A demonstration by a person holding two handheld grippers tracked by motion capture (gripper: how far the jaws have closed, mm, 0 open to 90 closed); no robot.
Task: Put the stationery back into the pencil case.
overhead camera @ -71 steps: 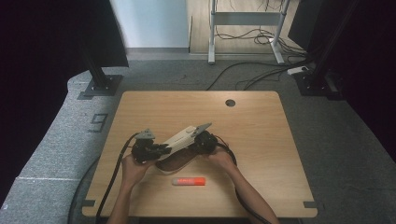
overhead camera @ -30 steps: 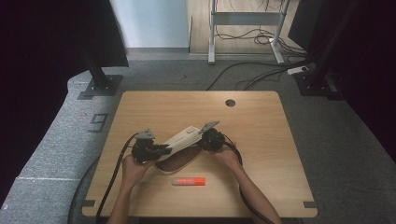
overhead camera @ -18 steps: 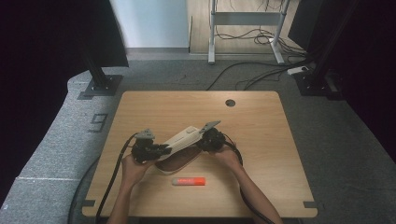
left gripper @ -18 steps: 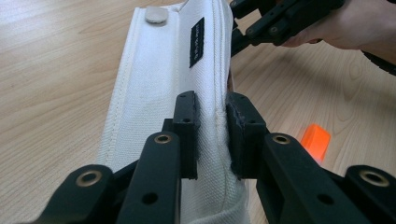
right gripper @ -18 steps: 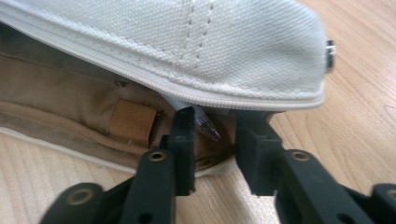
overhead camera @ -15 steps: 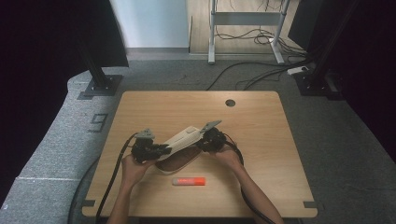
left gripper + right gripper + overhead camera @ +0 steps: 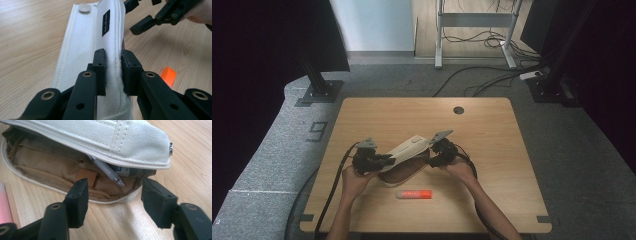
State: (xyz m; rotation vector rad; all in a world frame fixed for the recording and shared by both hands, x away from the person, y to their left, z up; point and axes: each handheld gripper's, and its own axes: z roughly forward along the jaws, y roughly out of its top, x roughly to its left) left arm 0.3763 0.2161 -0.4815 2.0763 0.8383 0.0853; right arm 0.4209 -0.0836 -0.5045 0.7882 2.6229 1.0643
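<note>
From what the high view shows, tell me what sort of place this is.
Probably a lab or recording room: a bare wooden desk on grey carpet, loose cables across the floor, and black stands beside dark curtains.

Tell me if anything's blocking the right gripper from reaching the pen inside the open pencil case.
Nothing visible does. The right gripper faces the pencil case's opening with its jaws spread, and the pen pokes out toward it under the lifted lid, which the left gripper pinches.
</note>
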